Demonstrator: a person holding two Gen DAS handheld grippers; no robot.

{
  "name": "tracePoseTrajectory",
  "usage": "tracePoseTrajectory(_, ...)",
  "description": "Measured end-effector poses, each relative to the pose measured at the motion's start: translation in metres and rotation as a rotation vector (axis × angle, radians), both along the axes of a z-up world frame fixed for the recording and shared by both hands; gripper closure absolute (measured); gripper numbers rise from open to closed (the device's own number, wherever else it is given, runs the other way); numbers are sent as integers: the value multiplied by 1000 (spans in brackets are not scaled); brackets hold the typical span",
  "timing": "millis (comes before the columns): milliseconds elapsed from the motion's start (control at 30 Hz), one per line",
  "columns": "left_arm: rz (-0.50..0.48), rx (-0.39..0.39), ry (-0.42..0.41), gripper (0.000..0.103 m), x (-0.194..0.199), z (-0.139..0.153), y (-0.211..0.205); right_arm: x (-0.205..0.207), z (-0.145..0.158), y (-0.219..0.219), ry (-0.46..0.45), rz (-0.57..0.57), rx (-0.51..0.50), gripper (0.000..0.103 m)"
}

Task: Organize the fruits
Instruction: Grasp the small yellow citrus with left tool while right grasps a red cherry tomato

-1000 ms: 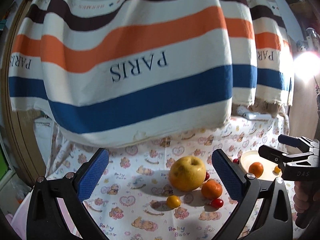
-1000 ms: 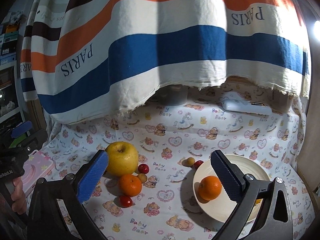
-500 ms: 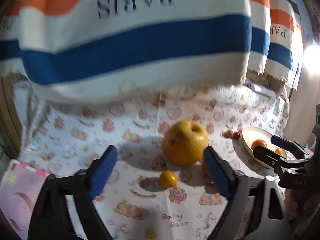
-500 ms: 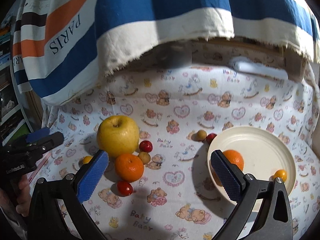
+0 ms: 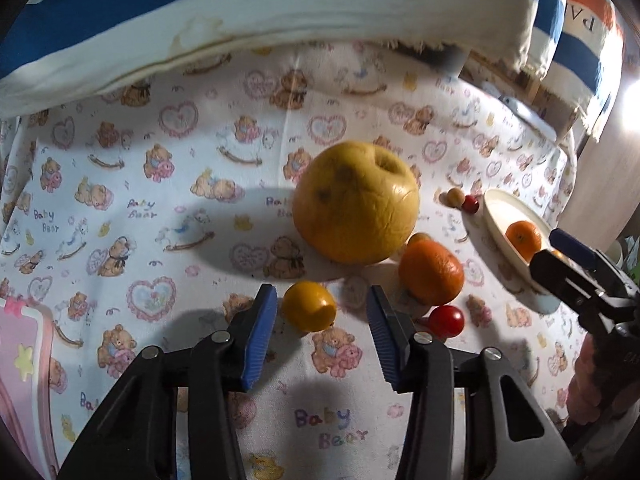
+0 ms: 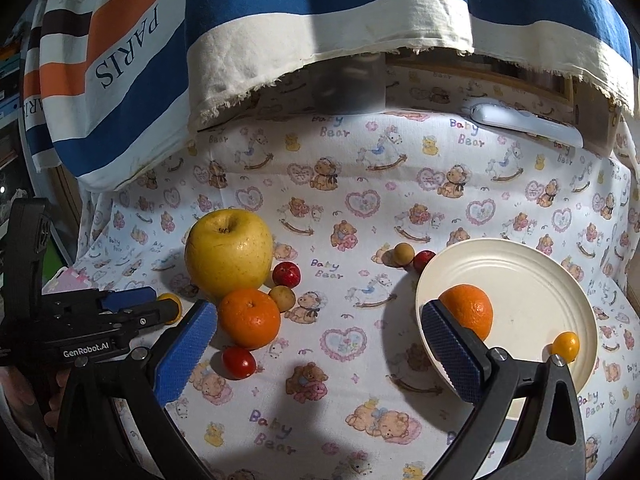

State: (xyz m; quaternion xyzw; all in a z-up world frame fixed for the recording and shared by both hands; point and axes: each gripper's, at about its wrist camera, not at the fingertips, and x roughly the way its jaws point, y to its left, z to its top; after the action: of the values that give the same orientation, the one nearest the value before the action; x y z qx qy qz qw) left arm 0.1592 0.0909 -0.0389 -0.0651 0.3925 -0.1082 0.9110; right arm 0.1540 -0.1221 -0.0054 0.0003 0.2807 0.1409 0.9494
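Entry — fruit sorting on a table (image 6: 360, 360) under a white cloth printed with bears and hearts.

Left hand-held gripper (image 5: 322, 316): black frame, blue ribbed pads, jaws closing around a small round yellow tomato (image 5: 309, 306). The tomato sits between the pads at their far tips; the left pad is just beside it and a gap shows on the right, so it is not yet pinched.

Right hand-held gripper (image 6: 316, 344): jaws wide, nothing between them, hovering over bare cloth in front of the plate.

Destination: a round cream plate (image 6: 532, 272) on the right, already carrying a small orange mandarin (image 6: 468, 312) and a second yellow tomato (image 6: 565, 345) near its rim.

Still on the cloth: a large yellow apple (image 5: 356, 204), a second orange mandarin (image 5: 431, 272) touching it, a red cherry tomato (image 5: 447, 319) just beside that mandarin, and further small round fruits, tan and red, near the apple and the plate's far edge.

Risks, as judged:
- Tip-only contact. A smooth round fruit caught at the very ends of the pads may squirt forward toward the apple as the jaws meet.
- Off-centre closing — the left pad arrives first and could roll the tomato sideways toward the red cherry tomato.
- Too hard a squeeze may split the thin skin.
- The cloth is loose; pads dragging on it could pucker it and set neighbouring fruit rolling.
- On delivery, round fruit may roll off the plate's shallow rim.
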Motion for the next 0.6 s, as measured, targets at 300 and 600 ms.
tracePoseTrajectory(300, 5, -15, 29, 76, 3, -3, 4, 3, -4, 4, 25, 13, -8, 0)
tracePoseTrajectory(600, 8, 50, -91, 76, -17, 22, -3, 16, -25, 19, 206, 157, 55, 45)
